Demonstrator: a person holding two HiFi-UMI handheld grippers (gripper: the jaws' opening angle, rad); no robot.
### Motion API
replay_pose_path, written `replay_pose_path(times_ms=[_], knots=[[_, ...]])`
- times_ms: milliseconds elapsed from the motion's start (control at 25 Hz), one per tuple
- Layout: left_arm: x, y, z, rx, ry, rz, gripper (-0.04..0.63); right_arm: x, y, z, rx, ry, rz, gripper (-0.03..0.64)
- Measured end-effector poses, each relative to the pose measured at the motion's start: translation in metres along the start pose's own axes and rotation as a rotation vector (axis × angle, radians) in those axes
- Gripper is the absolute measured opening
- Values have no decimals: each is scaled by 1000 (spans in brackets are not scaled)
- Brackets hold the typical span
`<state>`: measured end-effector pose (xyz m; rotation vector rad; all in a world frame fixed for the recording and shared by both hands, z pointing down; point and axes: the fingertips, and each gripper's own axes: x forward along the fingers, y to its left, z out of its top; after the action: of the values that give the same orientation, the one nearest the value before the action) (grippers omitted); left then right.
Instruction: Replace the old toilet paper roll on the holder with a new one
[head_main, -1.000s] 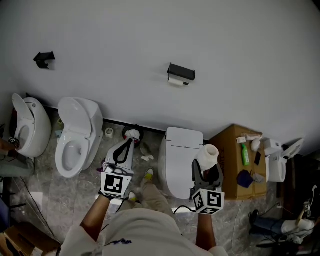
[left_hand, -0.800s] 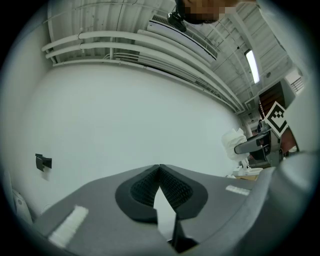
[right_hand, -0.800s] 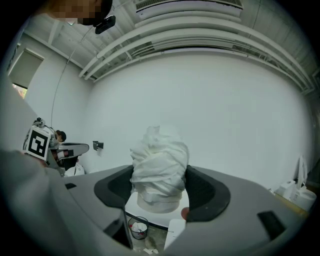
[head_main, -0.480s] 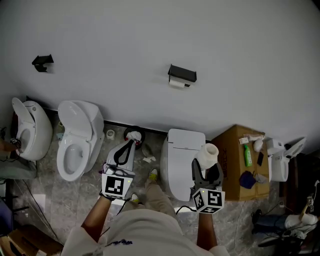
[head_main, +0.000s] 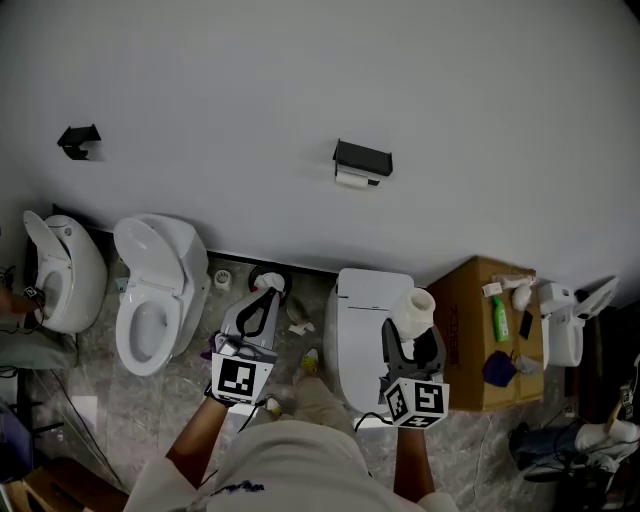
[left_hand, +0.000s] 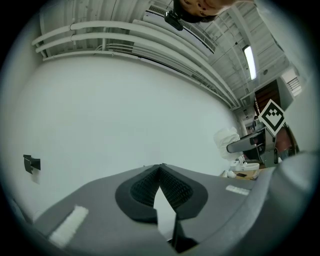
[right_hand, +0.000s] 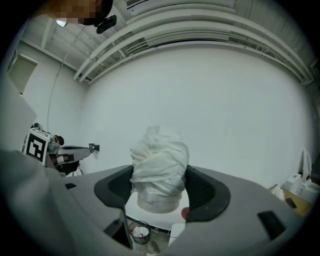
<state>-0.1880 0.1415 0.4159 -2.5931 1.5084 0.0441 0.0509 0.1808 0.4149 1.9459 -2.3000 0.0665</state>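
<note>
A black paper holder (head_main: 362, 157) is fixed to the white wall, with the old white roll (head_main: 351, 178) under it. My right gripper (head_main: 412, 330) is shut on a new roll, wrapped in white (head_main: 414, 308), and holds it upright over a white toilet (head_main: 365, 330), well short of the holder. In the right gripper view the new roll (right_hand: 159, 167) fills the space between the black pads (right_hand: 205, 192). My left gripper (head_main: 268, 293) is shut and empty, pointing at the wall left of the toilet. Its jaws meet at the tips (left_hand: 160, 166).
Two more toilets (head_main: 155, 290) (head_main: 62, 270) stand at the left below a second black holder (head_main: 78, 139). A small bin (head_main: 268, 281) sits at the wall's foot. At the right, a cardboard box (head_main: 480, 345) carries a green bottle (head_main: 500, 318) and small items.
The left gripper has shifted right and toward the wall. The right gripper keeps the new roll, almost unmoved in the picture. The toilets and box sit slightly lower, nearer to me.
</note>
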Motion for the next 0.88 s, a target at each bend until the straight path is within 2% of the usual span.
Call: replay_pose_path(times_ms=[400,640,880], knots=[[56,13,-24,-32,76,-21,3,54,-26,-2,20,30,-13,308],[104,3,-17,-40,30,-47,3,91,-56,-1,5,46,-10,308],[143,3,-31,-39,65,-54,3,132,-81,-6,20,51,-6,308]])
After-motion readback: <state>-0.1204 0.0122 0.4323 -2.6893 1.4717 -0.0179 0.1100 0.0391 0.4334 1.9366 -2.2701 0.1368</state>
